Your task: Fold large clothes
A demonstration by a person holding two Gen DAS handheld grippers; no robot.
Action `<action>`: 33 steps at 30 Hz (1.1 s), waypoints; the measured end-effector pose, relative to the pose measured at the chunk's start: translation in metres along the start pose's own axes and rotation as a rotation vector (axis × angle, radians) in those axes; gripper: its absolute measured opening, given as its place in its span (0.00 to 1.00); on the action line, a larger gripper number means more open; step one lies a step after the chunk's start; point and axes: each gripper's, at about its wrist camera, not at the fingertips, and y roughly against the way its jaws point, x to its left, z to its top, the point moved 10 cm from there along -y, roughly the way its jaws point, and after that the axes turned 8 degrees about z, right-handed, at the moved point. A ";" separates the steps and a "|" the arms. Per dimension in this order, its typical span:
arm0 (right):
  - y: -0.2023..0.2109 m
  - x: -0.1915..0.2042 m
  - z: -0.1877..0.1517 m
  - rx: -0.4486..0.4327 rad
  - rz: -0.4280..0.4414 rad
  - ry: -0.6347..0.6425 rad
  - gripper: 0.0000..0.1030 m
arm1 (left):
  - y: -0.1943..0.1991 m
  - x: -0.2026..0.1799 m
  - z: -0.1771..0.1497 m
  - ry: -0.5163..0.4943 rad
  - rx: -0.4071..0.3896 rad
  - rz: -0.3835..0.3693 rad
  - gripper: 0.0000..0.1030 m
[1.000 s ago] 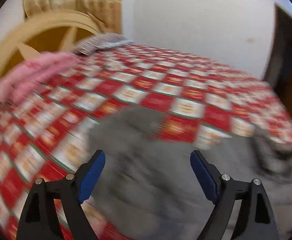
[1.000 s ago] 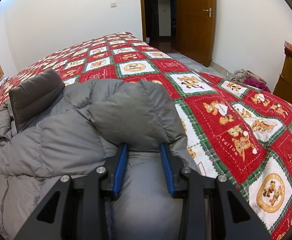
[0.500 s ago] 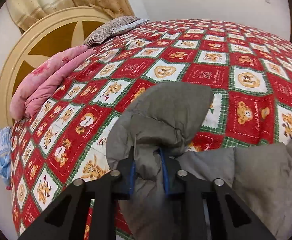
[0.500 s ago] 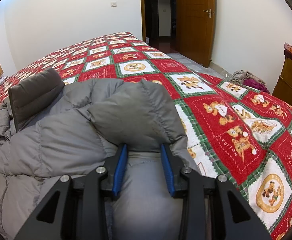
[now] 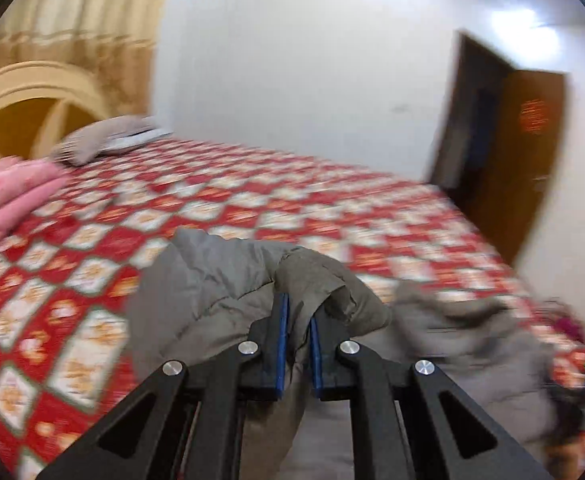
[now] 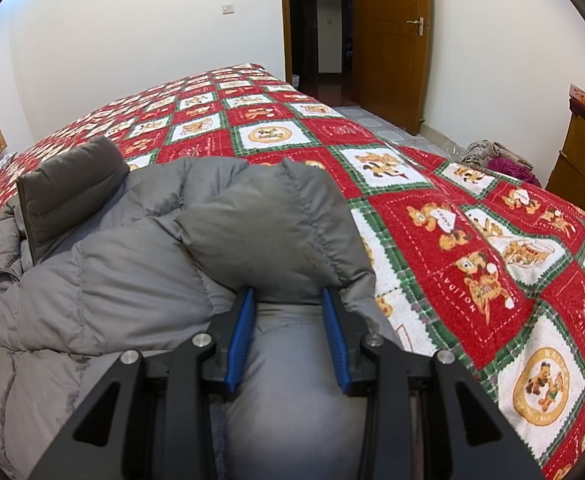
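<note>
Grey quilted down jacket (image 6: 124, 280) lay crumpled on bed (image 6: 472, 248) with red-and-white checked cover, collar (image 6: 68, 184) standing upright. Left tool (image 5: 296, 320) had just clamped tight on bunched fold of jacket; right tool (image 6: 288, 308) gripped puffy padded section, blue pads pressing its sides

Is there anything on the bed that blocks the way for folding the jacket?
Nothing visible does. Both the left gripper and right gripper already pinch the jacket; the quilt beside it is bare.
</note>
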 end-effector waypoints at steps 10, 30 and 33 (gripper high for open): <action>0.000 0.000 0.000 0.000 0.002 -0.002 0.37 | -0.005 -0.211 -0.122 -0.255 0.202 -0.293 0.10; 0.068 0.062 0.007 -0.063 0.362 -0.078 0.85 | 0.013 -0.058 -0.112 -0.116 0.202 0.005 0.71; 0.048 0.104 -0.007 0.030 0.352 0.042 0.82 | -0.006 -0.018 -0.100 0.003 0.202 0.099 0.71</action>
